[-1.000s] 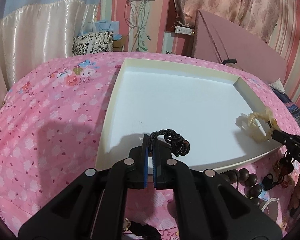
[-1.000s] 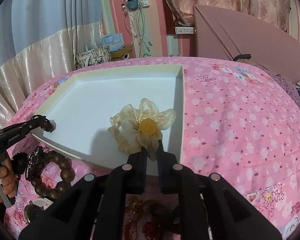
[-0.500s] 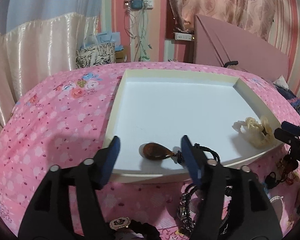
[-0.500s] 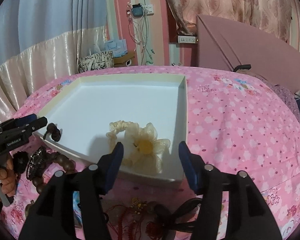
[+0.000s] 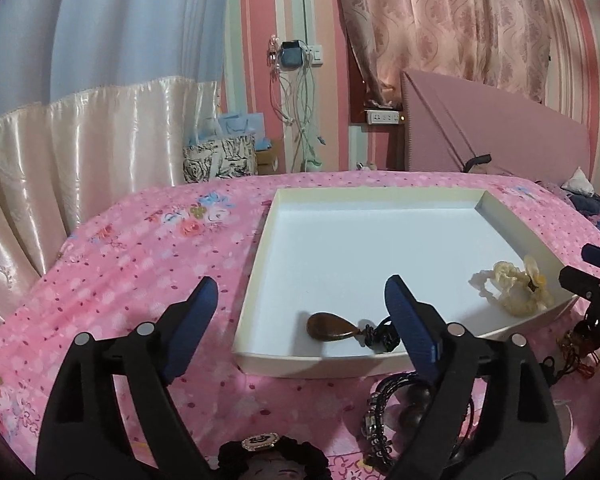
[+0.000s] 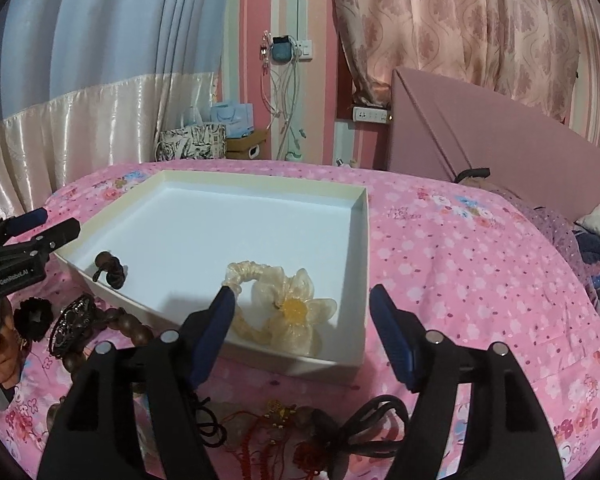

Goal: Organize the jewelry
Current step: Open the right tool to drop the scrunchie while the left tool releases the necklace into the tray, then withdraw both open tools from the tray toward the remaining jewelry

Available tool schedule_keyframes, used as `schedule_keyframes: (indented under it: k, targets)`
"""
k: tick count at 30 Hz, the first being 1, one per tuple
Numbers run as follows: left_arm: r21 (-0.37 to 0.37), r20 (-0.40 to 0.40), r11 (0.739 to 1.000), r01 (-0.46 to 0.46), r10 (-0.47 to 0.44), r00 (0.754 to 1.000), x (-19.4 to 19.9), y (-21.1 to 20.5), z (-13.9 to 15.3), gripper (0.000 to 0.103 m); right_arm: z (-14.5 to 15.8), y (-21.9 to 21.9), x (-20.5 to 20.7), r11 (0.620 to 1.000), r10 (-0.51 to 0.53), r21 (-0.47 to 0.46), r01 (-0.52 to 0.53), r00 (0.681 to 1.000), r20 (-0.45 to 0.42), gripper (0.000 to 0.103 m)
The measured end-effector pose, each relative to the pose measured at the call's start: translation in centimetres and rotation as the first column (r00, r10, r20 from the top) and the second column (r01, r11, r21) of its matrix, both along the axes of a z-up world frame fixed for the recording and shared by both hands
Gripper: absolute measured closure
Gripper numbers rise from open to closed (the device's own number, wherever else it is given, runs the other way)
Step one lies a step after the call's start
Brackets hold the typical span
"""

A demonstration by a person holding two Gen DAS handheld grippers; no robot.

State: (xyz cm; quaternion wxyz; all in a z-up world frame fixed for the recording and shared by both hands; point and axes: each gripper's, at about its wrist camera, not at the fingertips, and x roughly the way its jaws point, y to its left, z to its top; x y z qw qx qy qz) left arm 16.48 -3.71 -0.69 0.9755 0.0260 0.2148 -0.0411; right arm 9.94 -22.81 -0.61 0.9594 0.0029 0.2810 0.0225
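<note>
A white shallow tray (image 5: 380,200) (image 6: 260,192) lies on the pink bedspread. A brown teardrop pendant (image 5: 328,327) on a black cord lies in its near corner; it also shows in the right wrist view (image 6: 110,268). A cream flower scrunchie (image 6: 288,312) (image 5: 516,284) lies in the tray's other near corner. My left gripper (image 5: 300,300) is open and empty, pulled back above the near rim. My right gripper (image 6: 304,312) is open and empty, just short of the scrunchie.
Loose jewelry lies on the bedspread in front of the tray: a wooden bead bracelet (image 6: 128,324), a black scrunchie (image 5: 272,458), black bracelets (image 5: 384,408), red cord pieces (image 6: 276,436). A pink headboard (image 5: 500,132) stands behind, curtains at the left.
Both grippers opened and pulled back. The left let go of the pendant, the right let go of the flower scrunchie; both pieces now lie in the tray.
</note>
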Motion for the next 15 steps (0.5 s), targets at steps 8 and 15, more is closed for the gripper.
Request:
schedule_keyframes:
  k: [8,15]
  targets:
    - [-0.184,0.059,0.983,0.011,-0.001,0.998,-1.1,3.7,0.9,0.019,0.5,-0.8,-0.7,0.999,-0.009,0.044,0.007,0.999,0.040,0.023]
    - [-0.217,0.031,0.976,-0.033,0.041,0.999,-0.5,5.6,1.1,0.019,0.5,-1.4,-0.8,0.997,-0.012,0.079,0.008,0.999,0.053,0.021]
